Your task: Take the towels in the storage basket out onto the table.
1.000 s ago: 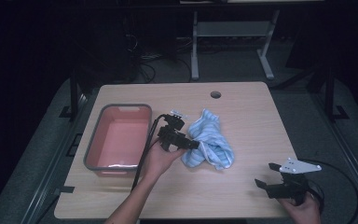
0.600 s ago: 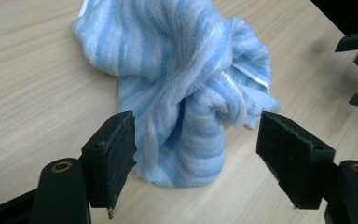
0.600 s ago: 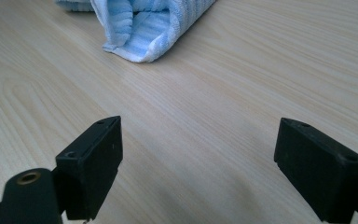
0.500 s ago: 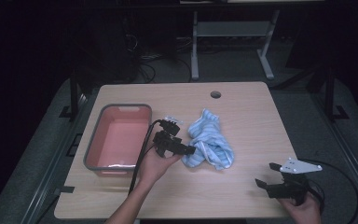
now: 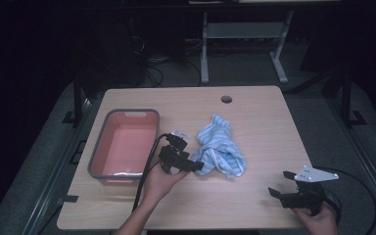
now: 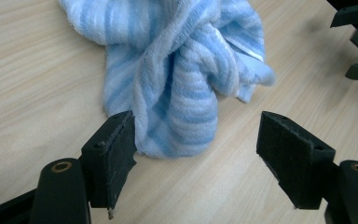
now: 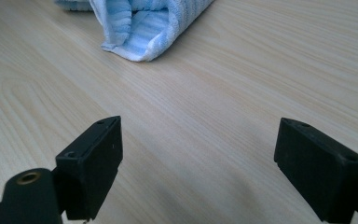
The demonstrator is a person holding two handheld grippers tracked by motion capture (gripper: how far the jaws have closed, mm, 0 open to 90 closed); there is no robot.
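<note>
Starting nearest the person, the right gripper (image 5: pixel 288 185) hangs at about five o'clock over the pale wood-grain table (image 5: pixel 254 205), its jaws spread wide with nothing between them; in the right gripper view only bare tabletop lies ahead, with a corner of the crumpled blue-and-white striped terry towel (image 7: pixel 140 28) farther off at eleven o'clock. The left gripper (image 5: pixel 192 165), held in the person's left hand (image 5: pixel 162 182), sits just left of centre, its jaws likewise apart. In the left gripper view the near fold of the towel (image 6: pixel 177 93) lies between the pads (image 6: pixel 114 154), the left one touching or all but touching the cloth, the right one clear of it. Judging by this, the work looks barely begun: the towel is unclaimed, bunched on the table near its middle, and the grasp has yet to close. If the towel is meant for the bin, the lift and carry are both still ahead. Farther back at ten o'clock stands the shallow rectangular grey-rimmed plastic bin with a pink inside (image 5: pixel 106 132), just left of the left gripper; it looks empty, save for a pale glint along its near wall that I cannot identify.
</note>
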